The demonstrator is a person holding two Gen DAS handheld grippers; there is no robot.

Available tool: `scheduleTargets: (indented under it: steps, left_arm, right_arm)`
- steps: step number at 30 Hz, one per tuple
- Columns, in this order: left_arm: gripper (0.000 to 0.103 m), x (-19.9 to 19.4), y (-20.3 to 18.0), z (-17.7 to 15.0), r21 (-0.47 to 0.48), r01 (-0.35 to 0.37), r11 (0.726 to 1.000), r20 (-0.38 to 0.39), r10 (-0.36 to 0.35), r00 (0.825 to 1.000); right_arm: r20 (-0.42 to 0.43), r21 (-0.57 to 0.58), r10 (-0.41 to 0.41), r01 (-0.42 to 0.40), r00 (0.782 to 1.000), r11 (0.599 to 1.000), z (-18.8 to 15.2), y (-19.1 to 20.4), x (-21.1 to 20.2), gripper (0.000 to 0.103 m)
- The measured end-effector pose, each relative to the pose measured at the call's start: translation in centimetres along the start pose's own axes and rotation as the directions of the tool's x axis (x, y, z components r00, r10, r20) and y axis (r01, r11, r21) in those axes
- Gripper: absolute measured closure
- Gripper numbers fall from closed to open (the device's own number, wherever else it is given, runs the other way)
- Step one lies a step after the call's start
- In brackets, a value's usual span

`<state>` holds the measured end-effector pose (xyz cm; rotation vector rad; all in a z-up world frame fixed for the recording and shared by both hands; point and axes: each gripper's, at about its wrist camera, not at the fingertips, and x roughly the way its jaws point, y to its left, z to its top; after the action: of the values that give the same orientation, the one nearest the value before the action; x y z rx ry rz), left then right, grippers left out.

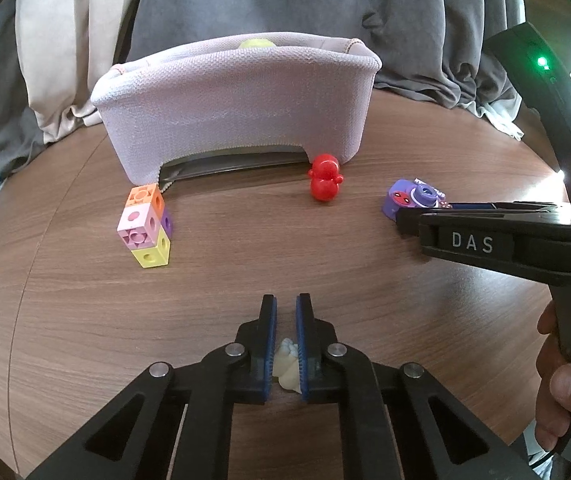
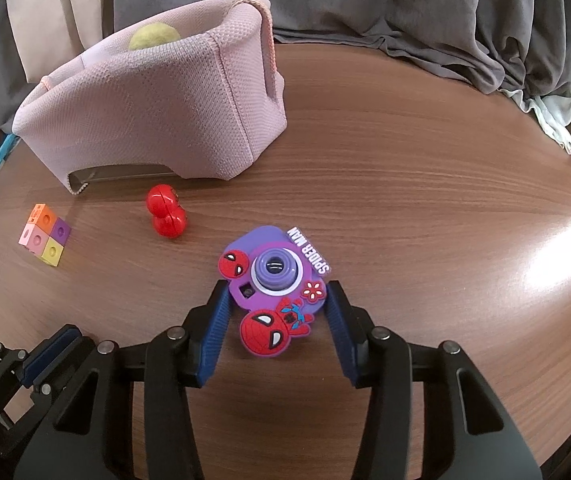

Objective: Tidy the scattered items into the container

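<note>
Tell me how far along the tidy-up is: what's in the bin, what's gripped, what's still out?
Done: one yellow-green ball sits in the pink fabric bin. In hand: the left claw is shut on a small cream shell-like piece; the right claw straddles the purple toy camera, pads at its sides, lift not started. Left: the red figure and the coloured cube block on the table.

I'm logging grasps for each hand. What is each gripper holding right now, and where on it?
The left gripper is shut on a small cream shell-like toy, pinched by its sides. The right gripper straddles the purple toy camera at its side edges; contact is unclear.
</note>
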<state>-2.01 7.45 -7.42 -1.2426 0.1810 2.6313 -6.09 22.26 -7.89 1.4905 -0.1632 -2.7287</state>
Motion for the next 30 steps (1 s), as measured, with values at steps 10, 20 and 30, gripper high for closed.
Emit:
scheduleTargets:
  steps: [10,20,30]
  left_arm:
    - [0.1,-0.8,0.0,0.1,-0.004,0.012,1.0,0.009,-0.012,1.0]
    - [0.101,-1.5,0.0,0.0,-0.008,0.017,1.0,0.02,-0.017,1.0]
    - [0.103,-2.3,0.2,0.3,-0.012,0.021,1.0,0.045,-0.021,0.999]
  right_arm:
    - [0.021,0.009,0.003,-0.003,1.0,1.0,0.1,0.0,-0.9,0.059]
    - [0.038,0.012,0.005,-0.006,0.999,1.0,0.8,-0.1,-1.4,0.059]
    - [0.048,0.008,0.01,-0.011,0.999,1.0,0.5,0.6,-2.3,0.059]
